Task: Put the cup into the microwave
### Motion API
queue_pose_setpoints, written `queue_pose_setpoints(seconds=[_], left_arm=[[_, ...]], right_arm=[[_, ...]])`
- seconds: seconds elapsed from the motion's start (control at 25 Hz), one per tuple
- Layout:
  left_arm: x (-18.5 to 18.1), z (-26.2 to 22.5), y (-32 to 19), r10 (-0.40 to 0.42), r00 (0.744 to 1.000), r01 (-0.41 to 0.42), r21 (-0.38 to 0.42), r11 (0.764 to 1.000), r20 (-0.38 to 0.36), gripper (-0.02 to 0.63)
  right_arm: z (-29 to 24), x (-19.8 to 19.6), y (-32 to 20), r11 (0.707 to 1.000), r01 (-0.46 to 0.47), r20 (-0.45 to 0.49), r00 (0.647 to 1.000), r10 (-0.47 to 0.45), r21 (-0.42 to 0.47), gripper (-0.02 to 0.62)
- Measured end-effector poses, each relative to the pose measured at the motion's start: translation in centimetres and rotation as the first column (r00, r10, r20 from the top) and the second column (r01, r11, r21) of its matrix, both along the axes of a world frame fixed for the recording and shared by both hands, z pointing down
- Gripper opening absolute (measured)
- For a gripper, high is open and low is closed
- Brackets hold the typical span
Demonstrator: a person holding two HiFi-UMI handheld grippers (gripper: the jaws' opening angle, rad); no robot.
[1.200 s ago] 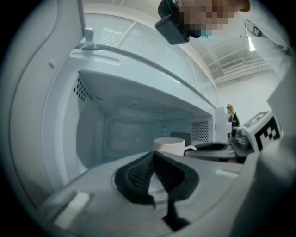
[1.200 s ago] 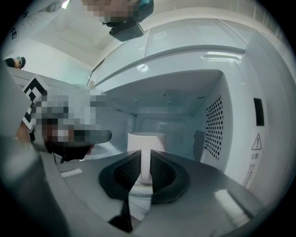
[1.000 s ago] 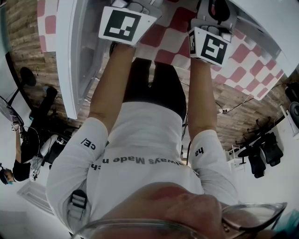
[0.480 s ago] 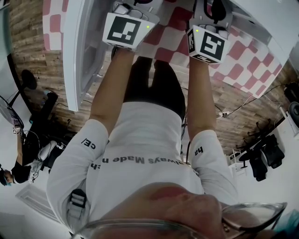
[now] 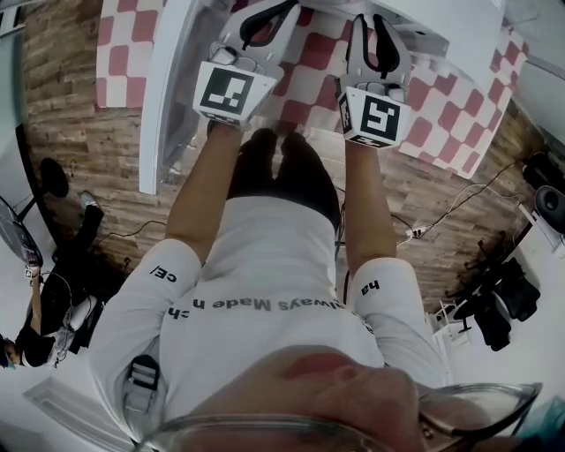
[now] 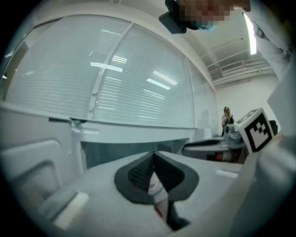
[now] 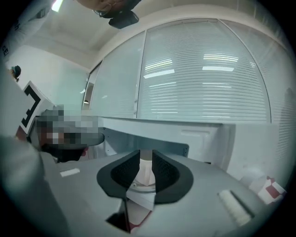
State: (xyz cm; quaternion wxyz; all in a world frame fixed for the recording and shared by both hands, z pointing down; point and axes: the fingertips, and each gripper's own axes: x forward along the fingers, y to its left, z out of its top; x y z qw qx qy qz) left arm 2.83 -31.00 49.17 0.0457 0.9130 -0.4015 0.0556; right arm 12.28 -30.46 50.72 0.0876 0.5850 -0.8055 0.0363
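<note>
A white microwave [image 5: 459, 31] stands on a red-and-white checked cloth [image 5: 459, 115], its door [image 5: 168, 97] swung open at the left. In the right gripper view a white cup [image 7: 146, 170] shows through the narrow gap between my jaws, standing beyond them in the grey cavity [image 7: 162, 147]. My right gripper [image 5: 376, 40] is slightly open and holds nothing. My left gripper [image 5: 258, 26] is beside it with its fingertips [image 6: 152, 159] touching and nothing in them; the cavity opening [image 6: 115, 155] lies ahead of it. The head view does not show the cup.
The open door's inner panel [image 6: 32, 166] stands close on the left of the left gripper. A small red-and-white item [image 7: 271, 187] lies at the right. The floor is wood plank [image 5: 79, 159], with cables [image 5: 441, 207], chairs and a person [image 5: 35, 318] behind.
Both grippers have drawn back from the microwave toward my body; their jaws, cut off at the top of the head view before, now show in full.
</note>
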Motion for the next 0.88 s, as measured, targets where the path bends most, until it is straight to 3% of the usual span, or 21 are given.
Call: queue_pose_setpoints(seconds=[0.32,0.88], left_arm=[[-0.9,-8.4,3.2,-0.002,0.998,0.004,0.019,1.000,-0.065,0.005],[-3.6,-19.1,9.9,0.012,0.997,-0.010,0.032,0.999,-0.079,0.005]], right_arm=[[-8.2,0.0,3.9,0.998,0.043,0.020,0.999,-0.044,0.038,0.066],[-20.7,-0.1,12.0,0.988,0.140,0.031,0.989,-0.142,0.060,0.058]])
